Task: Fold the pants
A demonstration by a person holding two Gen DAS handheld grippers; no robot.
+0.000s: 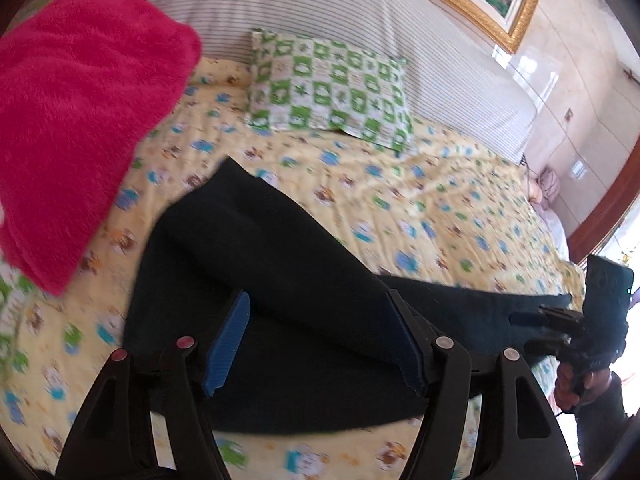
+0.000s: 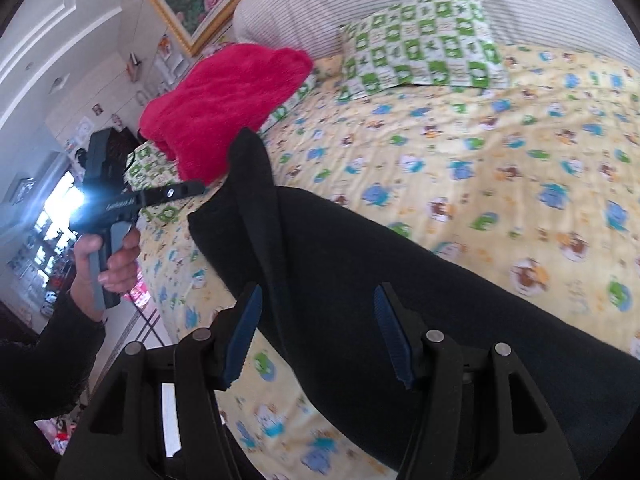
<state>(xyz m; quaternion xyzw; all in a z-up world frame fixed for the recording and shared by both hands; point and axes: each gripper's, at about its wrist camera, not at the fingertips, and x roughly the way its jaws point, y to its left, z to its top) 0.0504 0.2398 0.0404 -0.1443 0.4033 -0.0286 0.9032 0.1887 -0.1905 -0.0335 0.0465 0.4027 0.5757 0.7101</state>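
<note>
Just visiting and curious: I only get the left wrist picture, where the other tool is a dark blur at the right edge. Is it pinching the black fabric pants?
Observer: No. The right wrist view shows the right gripper with its blue pads apart. The black fabric pants lie under them, unpinched.
Operator: And who holds my tool?
Observer: A left hand in a dark sleeve grips the grey handle of the left gripper.

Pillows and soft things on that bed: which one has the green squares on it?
The small pillow lying against the striped white headboard cushion. It is white with green checks; the fluffy bundle beside it is plain bright pink, and the pants are black.
</note>
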